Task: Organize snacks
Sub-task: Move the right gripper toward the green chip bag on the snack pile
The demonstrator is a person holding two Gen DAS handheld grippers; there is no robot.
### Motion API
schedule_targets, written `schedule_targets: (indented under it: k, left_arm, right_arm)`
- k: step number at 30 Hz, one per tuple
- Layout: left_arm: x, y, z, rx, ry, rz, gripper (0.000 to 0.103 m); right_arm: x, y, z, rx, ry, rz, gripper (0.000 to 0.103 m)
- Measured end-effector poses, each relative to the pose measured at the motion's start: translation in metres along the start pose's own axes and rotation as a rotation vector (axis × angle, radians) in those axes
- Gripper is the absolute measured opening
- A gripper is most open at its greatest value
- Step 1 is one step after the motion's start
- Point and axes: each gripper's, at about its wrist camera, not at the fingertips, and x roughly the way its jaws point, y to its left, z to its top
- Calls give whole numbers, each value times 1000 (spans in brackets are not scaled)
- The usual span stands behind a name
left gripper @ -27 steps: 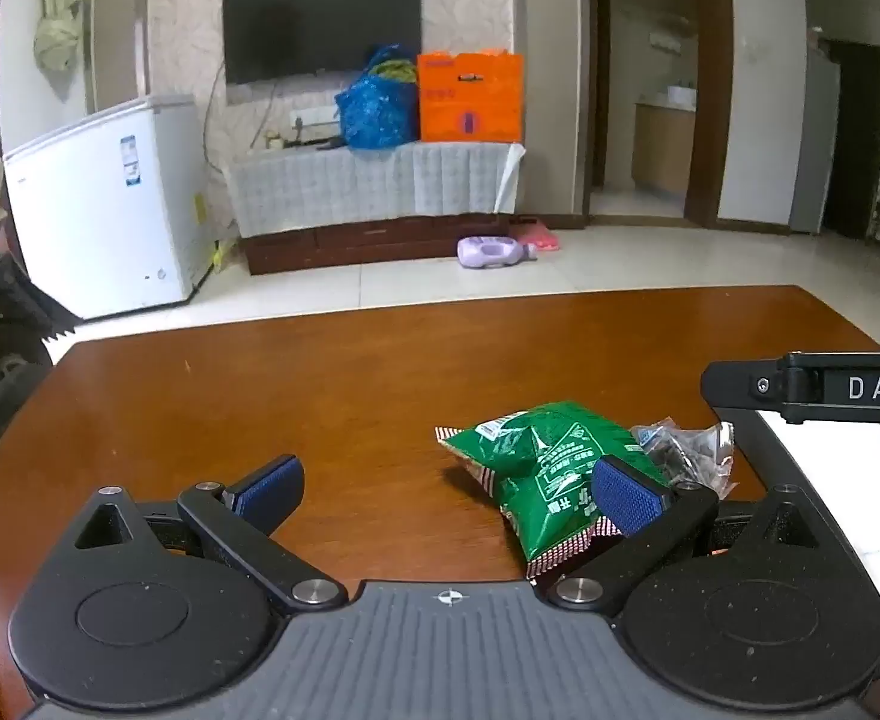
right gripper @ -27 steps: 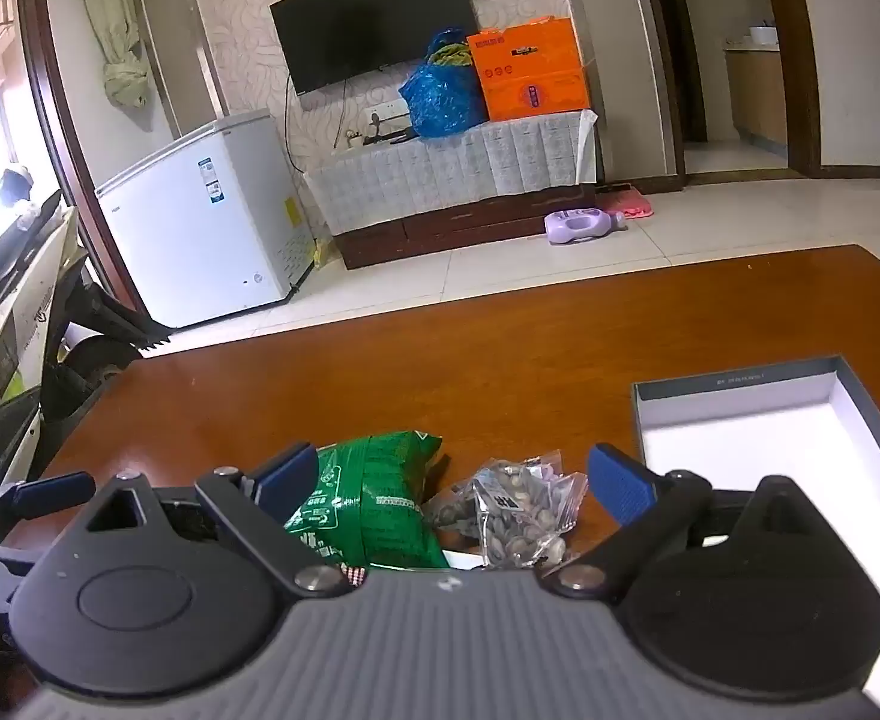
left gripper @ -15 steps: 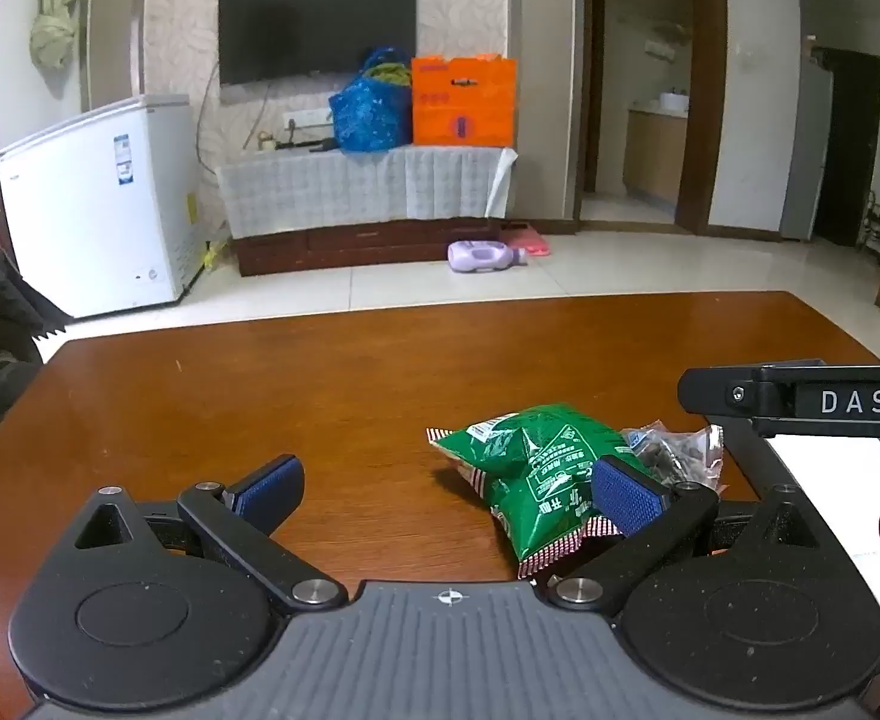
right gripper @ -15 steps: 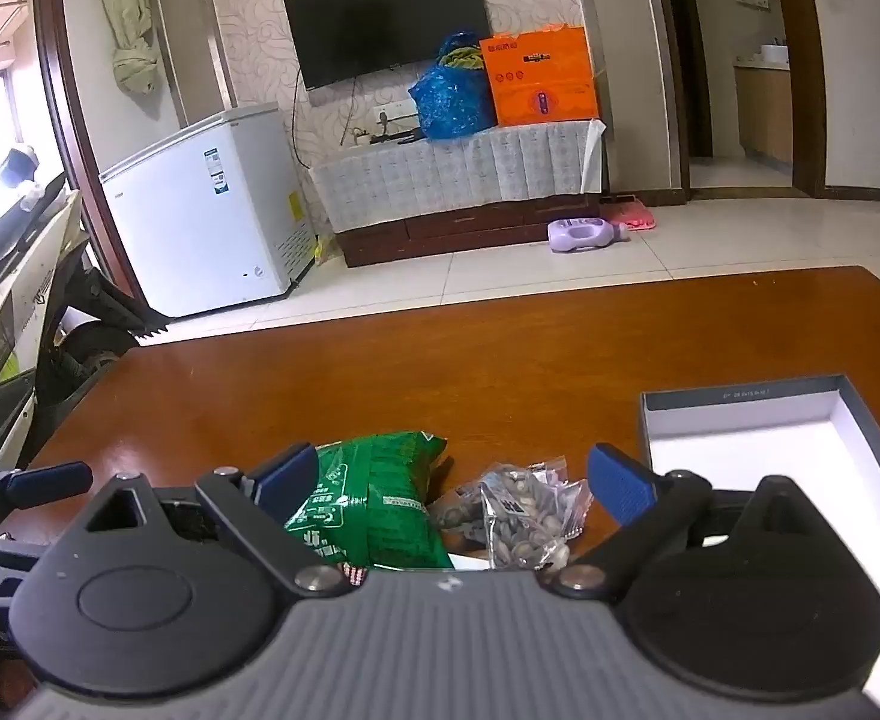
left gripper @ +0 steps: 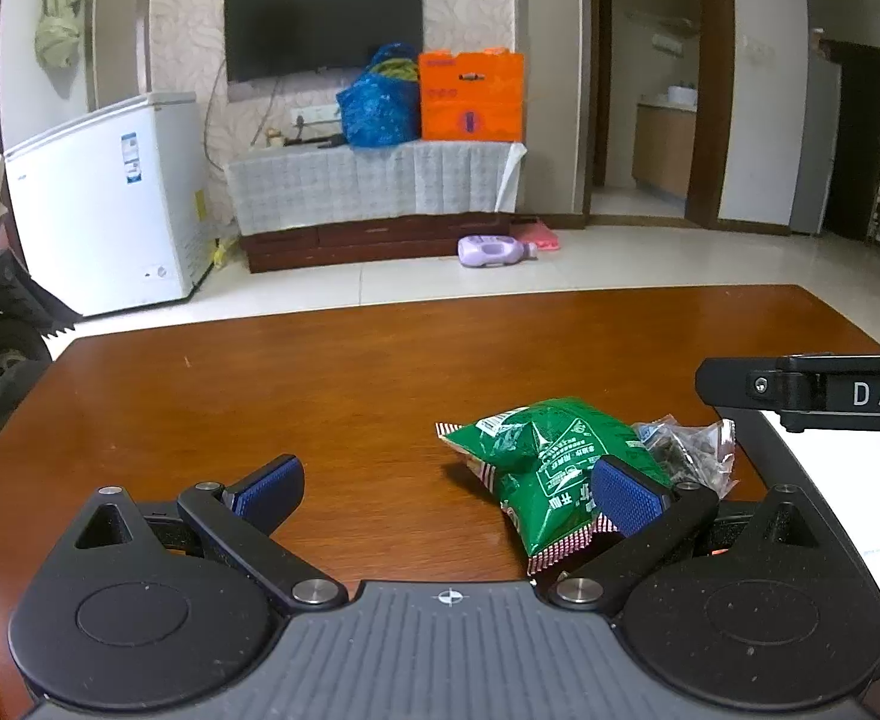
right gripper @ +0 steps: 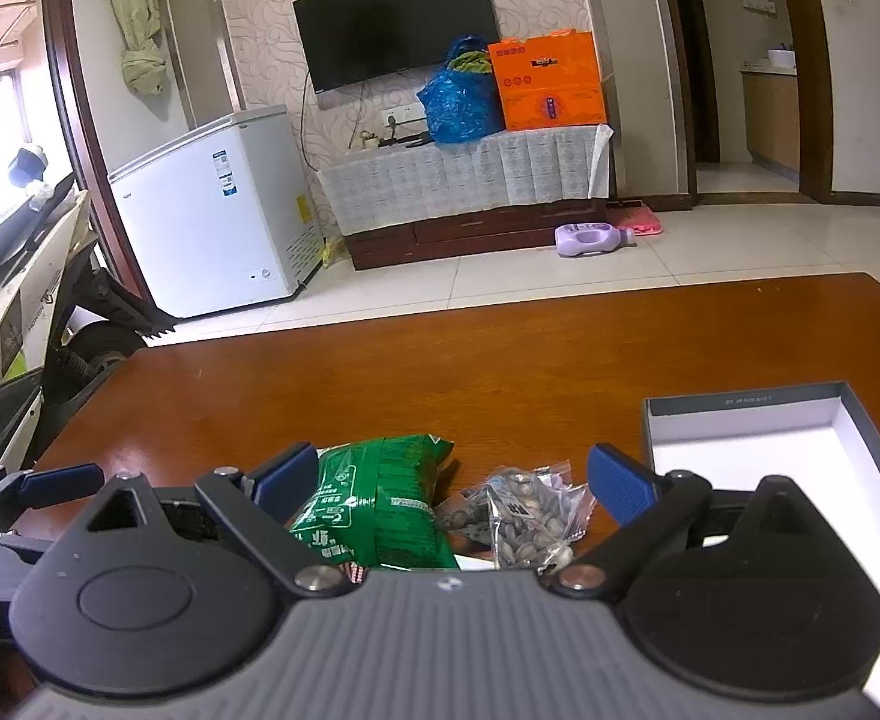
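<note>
a living room with a dark wall television (left gripper: 323, 21) and a white chest freezer (left gripper: 107, 204) lies behind a glossy brown wooden table (left gripper: 350, 390). the left gripper (left gripper: 449, 483) is spread wide and holds nothing; a green crinkled snack bag (left gripper: 536, 456) lies by its right finger. the right gripper (right gripper: 452, 477) is also released, with the green bag and a clear plastic packet of nuts (right gripper: 521, 519) between its fingers, untouched. a white open box with grey rim (right gripper: 740, 402) sits to its right.

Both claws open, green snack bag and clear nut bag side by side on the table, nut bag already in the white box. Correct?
Not the last part. The right wrist view shows the clear nut bag on the table, beside the green snack bag; the white box holds nothing visible. Rest stands.
</note>
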Motion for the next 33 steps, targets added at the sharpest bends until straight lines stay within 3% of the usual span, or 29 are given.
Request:
schedule_targets:
  k: [13,19,33]
  left_arm:
    - [1,-1,-7,15,15,-23,103]
    - [8,-6,-22,61,90,-60,103]
    - [10,0,-21,25,93,-76,103]
  right_arm:
    - [3,2,0,-17,11,9,98]
    - [8,2,1,-14,25,12,98]
    - [18,12,0,-35,43,27,98]
